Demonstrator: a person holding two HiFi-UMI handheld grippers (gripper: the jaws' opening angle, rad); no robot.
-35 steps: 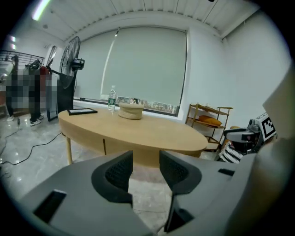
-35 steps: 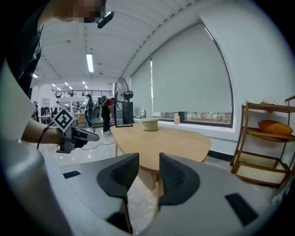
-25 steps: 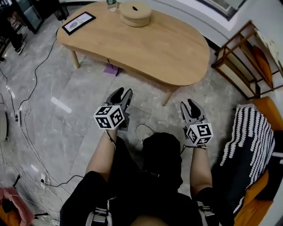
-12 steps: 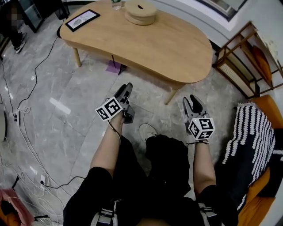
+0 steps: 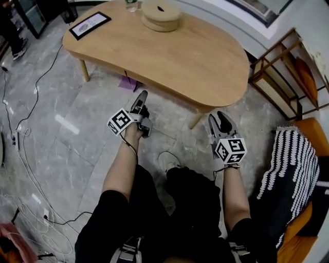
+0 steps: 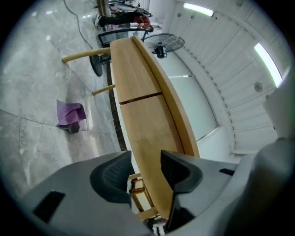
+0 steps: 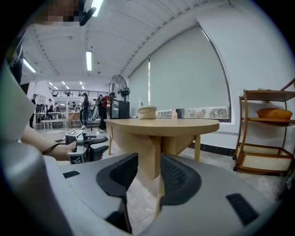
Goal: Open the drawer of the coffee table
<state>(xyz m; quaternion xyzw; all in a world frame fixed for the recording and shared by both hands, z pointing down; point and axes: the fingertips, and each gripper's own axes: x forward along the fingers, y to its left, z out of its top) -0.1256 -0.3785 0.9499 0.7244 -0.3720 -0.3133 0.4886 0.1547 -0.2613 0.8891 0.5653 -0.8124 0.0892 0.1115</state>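
The light wooden coffee table [image 5: 169,51] stands ahead of me. Its side panel [image 6: 138,83] fills the left gripper view, with a dark seam [image 6: 140,97] across it where the drawer front begins. My left gripper [image 5: 140,97], rolled onto its side, hangs just short of the table's near edge. Its jaws stand open with nothing between them, and the panel shows beyond the left gripper [image 6: 145,166]. Further right, my right gripper [image 5: 220,119] points at the table's rounded end near a leg [image 7: 197,147], open and empty. The left gripper [image 7: 90,147] shows in the right gripper view.
On the tabletop are a black framed tablet [image 5: 90,24], a round wooden box [image 5: 160,14] and a bottle [image 5: 131,4]. A purple cloth [image 5: 128,82] lies under the table. A wooden shelf [image 5: 288,77] and an orange chair with a striped throw [image 5: 290,164] stand right. Cables [image 5: 25,133] cross the floor left.
Both grippers have moved forward and down toward the table. The left one has rolled onto its side and come close to the table's near edge.
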